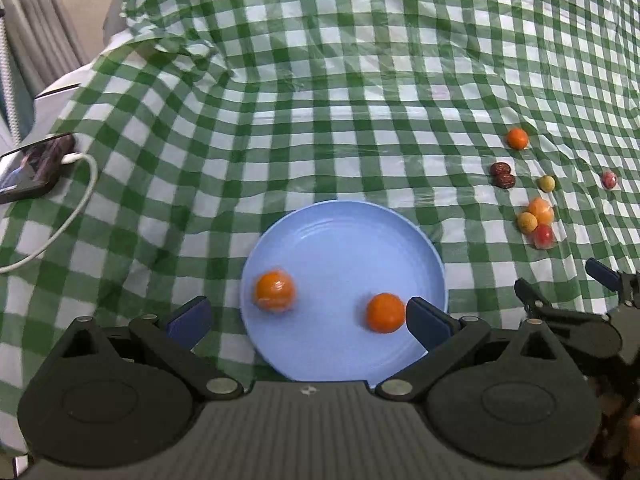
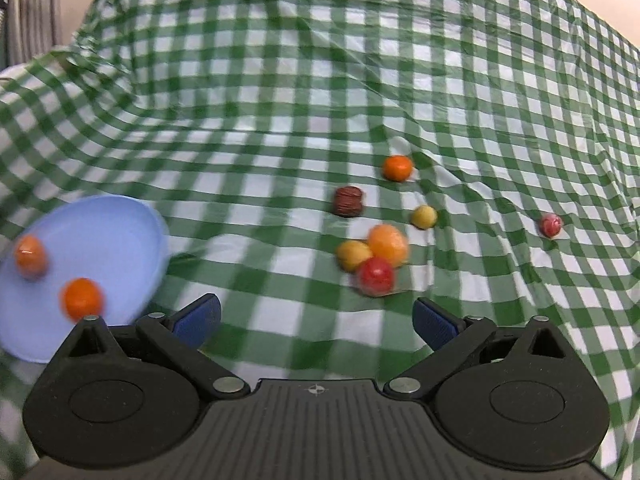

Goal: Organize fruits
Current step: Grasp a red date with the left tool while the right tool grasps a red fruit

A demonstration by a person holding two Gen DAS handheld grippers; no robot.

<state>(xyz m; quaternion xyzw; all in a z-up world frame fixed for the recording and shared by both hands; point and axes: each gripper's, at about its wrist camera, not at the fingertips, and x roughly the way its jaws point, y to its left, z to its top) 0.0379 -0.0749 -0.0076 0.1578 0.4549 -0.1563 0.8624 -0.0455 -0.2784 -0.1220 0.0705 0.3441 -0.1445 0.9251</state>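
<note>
The blue plate (image 2: 100, 236) and its two oranges (image 2: 82, 298) smear with motion blur in the right wrist view, the plate's left rim cut by the frame. The red fruit (image 2: 376, 276) blurs too. The phone (image 1: 34, 168) runs off the left edge.

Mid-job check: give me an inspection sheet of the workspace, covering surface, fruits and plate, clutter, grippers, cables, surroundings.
Surface: green checked tablecloth, wrinkled.
Job's things: blue plate holds two oranges; loose fruits lie on the cloth to its right: orange, yellow and red ones, plus dark brown dates.
Clutter: phone at the left edge.
Grippers: left gripper open over the plate, empty; right gripper open, empty, facing the loose cluster.
Cables: white cable plugged into the phone.
Surroundings: curtain at far left.
</note>
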